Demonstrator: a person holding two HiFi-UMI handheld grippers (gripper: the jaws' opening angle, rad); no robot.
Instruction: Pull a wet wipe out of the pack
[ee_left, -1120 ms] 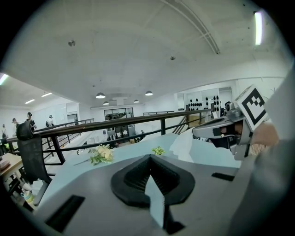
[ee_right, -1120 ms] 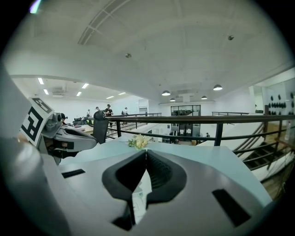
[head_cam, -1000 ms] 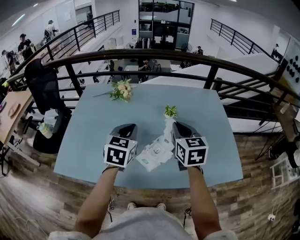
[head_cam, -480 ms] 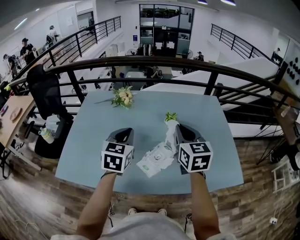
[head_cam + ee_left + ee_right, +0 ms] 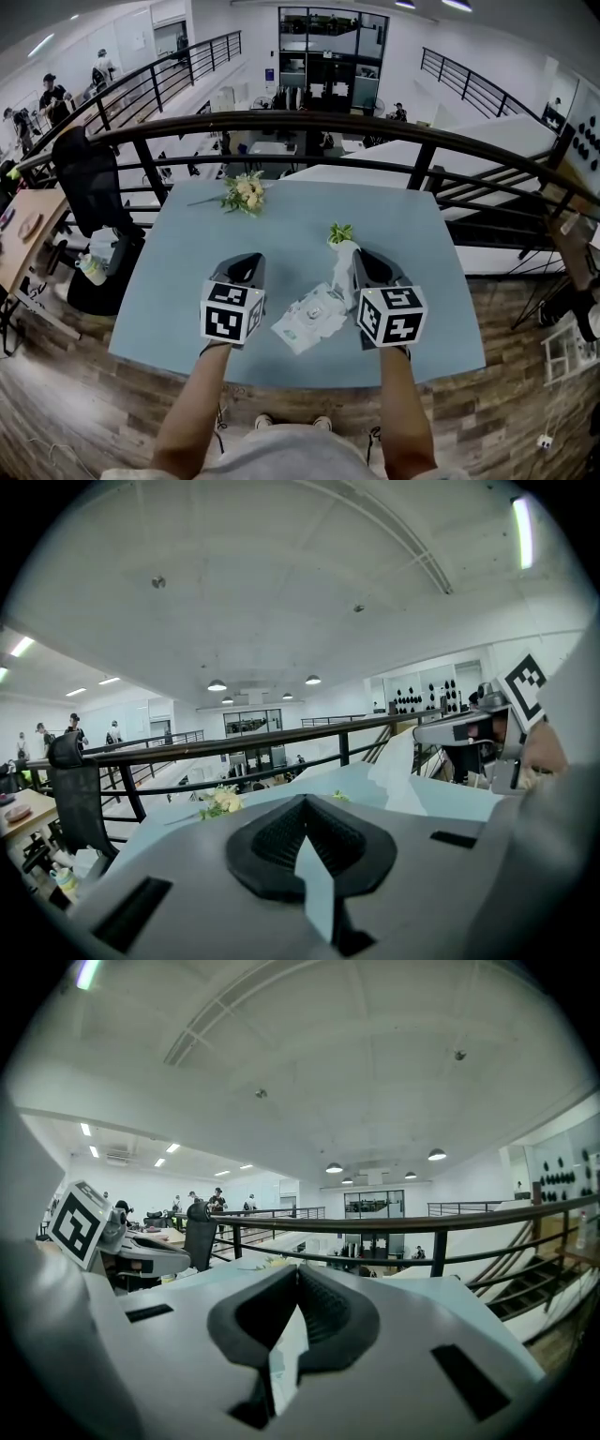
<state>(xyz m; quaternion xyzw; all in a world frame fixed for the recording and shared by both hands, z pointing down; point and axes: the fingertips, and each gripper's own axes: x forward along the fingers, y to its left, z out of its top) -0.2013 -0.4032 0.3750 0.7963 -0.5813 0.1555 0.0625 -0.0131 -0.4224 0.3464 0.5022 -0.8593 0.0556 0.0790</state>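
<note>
A white wet wipe pack [image 5: 307, 321] lies crumpled on the pale blue table [image 5: 187, 253], near its front edge and between my two grippers. A white wipe [image 5: 340, 272] rises out of it as a twisted strip. My right gripper [image 5: 359, 255] is shut on the strip's upper end, above and to the right of the pack. In the left gripper view the wipe [image 5: 398, 778] hangs down from the right gripper [image 5: 441, 731]. My left gripper [image 5: 249, 260] hovers left of the pack, its jaws shut on nothing and clear of the pack.
A bunch of pale flowers [image 5: 246, 192] lies at the table's far left. A small green plant [image 5: 341, 232] stands just beyond the right gripper. A black railing [image 5: 309, 117] runs behind the table, and a black office chair [image 5: 89, 178] stands to the left.
My right gripper has risen slightly with the wipe, and the strip is drawn a little further out of the pack. The left gripper has stayed put.
</note>
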